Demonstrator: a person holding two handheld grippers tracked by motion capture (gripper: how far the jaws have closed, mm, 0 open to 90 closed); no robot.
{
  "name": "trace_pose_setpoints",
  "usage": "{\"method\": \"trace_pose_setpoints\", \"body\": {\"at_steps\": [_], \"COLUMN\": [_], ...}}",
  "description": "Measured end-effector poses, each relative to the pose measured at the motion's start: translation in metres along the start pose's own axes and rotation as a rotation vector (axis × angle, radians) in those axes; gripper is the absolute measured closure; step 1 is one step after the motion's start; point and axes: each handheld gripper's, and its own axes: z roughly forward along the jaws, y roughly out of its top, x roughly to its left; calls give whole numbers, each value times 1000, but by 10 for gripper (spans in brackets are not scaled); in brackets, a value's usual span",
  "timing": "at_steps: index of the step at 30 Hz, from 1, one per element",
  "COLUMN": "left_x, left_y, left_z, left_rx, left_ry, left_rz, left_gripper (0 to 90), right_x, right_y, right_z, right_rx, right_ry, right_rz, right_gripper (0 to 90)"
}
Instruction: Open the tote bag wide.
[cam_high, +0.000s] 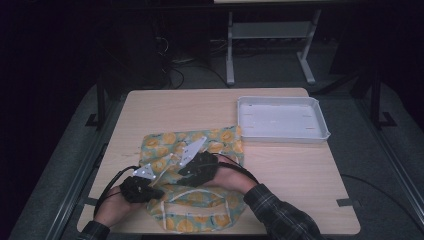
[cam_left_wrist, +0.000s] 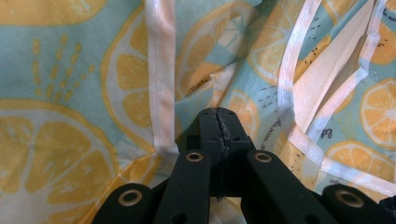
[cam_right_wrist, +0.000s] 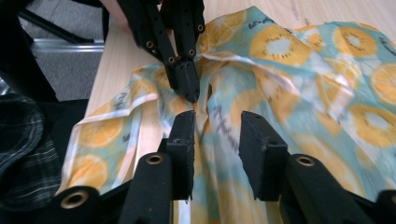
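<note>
Where the wooden table (cam_high: 150, 107) meets the person's side, lies a lemon-print cloth apron (cam_high: 165, 145), rumpled, with white binding and a white strap loop at its near edge. Left of that loop, left gripper (cam_high: 156, 189), jaws pinched tight on a fold of the print beside a white-bound edge (cam_left_wrist: 161, 79). Just right of it, over the apron's middle, right gripper (cam_high: 186, 169), jaws parted, fabric lying between them but not pressed. Well right of the apron, toward the far corner, a white tray (cam_high: 282, 132). Probably light, limp and a little slick: likely to sag and slide unless pinched firmly. Best taken at the stitched white binding or a strap, where layers are thicker and less prone to slip free.
</note>
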Motion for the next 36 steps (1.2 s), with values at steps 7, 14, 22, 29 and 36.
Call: {"method": "trace_pose_setpoints", "body": {"at_steps": [7, 14, 22, 29, 36], "left_x": [0, 1, 2, 1, 0], "left_y": [-1, -2, -2, -1, 0], "left_z": [0, 0, 0, 0, 0], "left_rx": [-4, -7, -3, -8, 10], "left_ry": [-5, -13, -12, -11, 2], "left_rz": [-11, -23, -17, -24, 4], "left_gripper": [896, 896, 896, 896, 897], "right_x": [2, 6, 2, -4, -13], "right_y": [11, 13, 13, 15, 23], "right_z": [23, 35, 30, 26, 18], "right_rx": [37, 77, 76, 58, 34], "right_ry": [-42, -101, -78, -61, -90], "right_rz": [-51, -120, -67, -42, -39], "right_gripper": [529, 537, 855, 894, 895]}}
